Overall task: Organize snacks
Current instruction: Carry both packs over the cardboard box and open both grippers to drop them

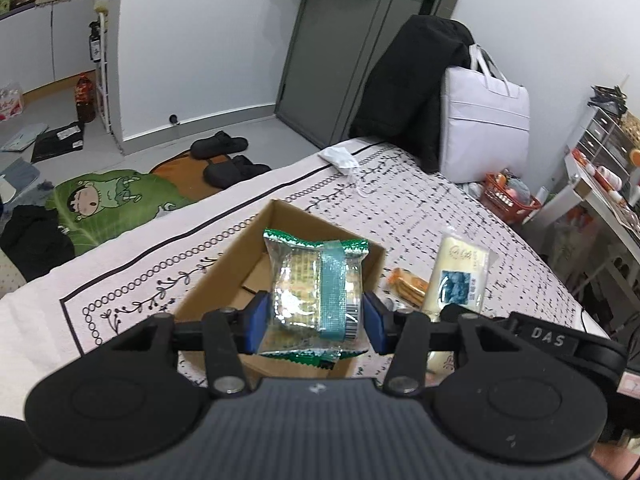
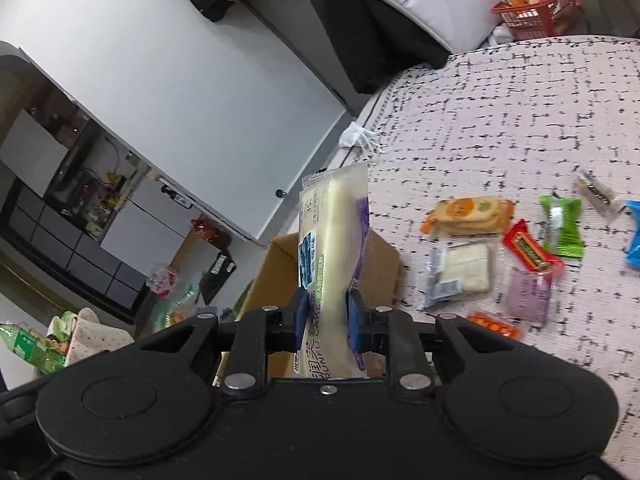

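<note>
My left tool (image 1: 316,320) finds the cardboard box (image 1: 224,280) open on top, its walls the only barrier. To my right, loose snack packets (image 2: 500,256) crowd the bed (image 2: 500,120); beyond them the cover lies bare.

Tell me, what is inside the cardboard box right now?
The cardboard box shows only bare bottom flaps in the left wrist view. The green-edged snack packet held in the left gripper hides the box's near part, so that stays unknown.
</note>
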Available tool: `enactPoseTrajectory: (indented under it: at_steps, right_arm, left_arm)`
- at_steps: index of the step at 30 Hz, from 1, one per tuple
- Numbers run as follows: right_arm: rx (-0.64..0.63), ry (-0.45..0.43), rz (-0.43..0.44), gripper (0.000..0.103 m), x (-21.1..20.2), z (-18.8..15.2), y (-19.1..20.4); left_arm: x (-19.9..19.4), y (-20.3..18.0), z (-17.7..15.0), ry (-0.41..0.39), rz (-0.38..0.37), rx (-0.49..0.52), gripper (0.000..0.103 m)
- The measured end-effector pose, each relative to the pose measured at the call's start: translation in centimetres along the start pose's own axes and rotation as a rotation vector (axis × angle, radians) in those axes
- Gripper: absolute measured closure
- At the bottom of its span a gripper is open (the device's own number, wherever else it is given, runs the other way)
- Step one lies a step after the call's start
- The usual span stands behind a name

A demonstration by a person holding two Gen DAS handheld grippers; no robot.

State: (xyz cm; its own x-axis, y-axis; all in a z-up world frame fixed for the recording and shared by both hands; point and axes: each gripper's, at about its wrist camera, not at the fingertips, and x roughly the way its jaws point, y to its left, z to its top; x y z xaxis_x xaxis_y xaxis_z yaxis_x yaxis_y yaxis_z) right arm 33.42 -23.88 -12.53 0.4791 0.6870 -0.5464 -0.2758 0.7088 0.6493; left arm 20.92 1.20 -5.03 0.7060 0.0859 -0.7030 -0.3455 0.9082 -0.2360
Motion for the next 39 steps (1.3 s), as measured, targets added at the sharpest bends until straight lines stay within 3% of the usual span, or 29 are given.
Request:
enactPoseTrajectory:
  at_steps: [19, 28, 33, 35, 39]
  right_arm:
    - [-0.005, 0.089, 0.047, 0.082, 6.1, -2.1, 3.5]
    - [0.003, 0.115, 0.037, 0.081, 6.9, -2.3, 3.6]
    - [0.016, 0.139, 0.061, 0.070, 6.9, -2.5, 3.8]
    - [0.014, 0.129, 0.066, 0.052, 6.4, -2.4, 4.0]
    - [0.015, 0.102, 0.075, 0.051, 5.0, -1.9, 4.2]
  left_arm:
    - [5.2, 4.8, 1.4, 0.082, 0.043, -0.078, 0.054]
    - [5.9, 6.0, 2.0, 0.079, 0.071, -0.107, 0.041]
    - [5.4, 6.0, 2.3, 0.089, 0.078, -0.095, 0.038]
    - [5.1, 5.9, 2.3, 0.090, 0.084, -0.094, 0.032]
    - [4.0, 5.5, 2.3, 0.077, 0.105, -0.075, 0.027]
